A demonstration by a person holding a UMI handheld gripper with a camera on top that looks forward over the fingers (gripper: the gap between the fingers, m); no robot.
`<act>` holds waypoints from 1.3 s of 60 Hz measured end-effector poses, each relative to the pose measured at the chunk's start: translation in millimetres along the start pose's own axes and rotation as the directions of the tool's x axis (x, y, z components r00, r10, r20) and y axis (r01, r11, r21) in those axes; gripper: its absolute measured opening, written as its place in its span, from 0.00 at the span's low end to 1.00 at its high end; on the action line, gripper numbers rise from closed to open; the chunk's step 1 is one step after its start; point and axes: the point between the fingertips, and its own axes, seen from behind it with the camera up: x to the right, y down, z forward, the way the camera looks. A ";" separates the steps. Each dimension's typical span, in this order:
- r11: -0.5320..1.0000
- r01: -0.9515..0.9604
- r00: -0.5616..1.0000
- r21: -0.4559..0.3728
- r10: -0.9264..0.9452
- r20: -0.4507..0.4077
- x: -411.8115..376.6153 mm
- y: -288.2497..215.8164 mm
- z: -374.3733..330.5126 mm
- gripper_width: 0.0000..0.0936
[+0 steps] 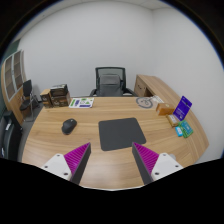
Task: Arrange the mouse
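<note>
Gripper: we held it open, gripping nothing.
Mouse: we saw it at 11 o'clock, on the desk.
Mousepad: at 12 o'clock, just ahead.

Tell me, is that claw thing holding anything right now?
No, nothing is held. The gripper is open, its fingers spread with only bare desk between them. The mouse lies untouched farther ahead, beside the dark mouse pad.

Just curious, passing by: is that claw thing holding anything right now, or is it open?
Gripper: open and holding nothing; the mouse sits on the desk beyond its fingers, beside the mouse pad.
</note>
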 end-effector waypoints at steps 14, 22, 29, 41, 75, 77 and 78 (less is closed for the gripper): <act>1.000 0.015 0.999 0.007 -0.015 0.032 -29.3 2.8 3.4 0.92; 1.000 0.017 0.999 0.024 -0.018 0.048 -58.9 0.6 7.5 0.92; 0.999 0.008 0.998 0.037 -0.010 0.065 -91.6 -0.8 14.6 0.92; 0.998 0.011 0.995 0.054 -0.016 0.094 -154.2 2.0 30.8 0.92; 0.997 0.018 0.998 0.075 -0.022 0.058 -262.6 9.7 140.9 0.92; 0.997 0.018 0.998 0.072 -0.022 0.053 -264.9 9.5 149.3 0.92; 0.997 0.015 0.999 0.071 -0.019 0.051 -265.7 9.2 153.1 0.92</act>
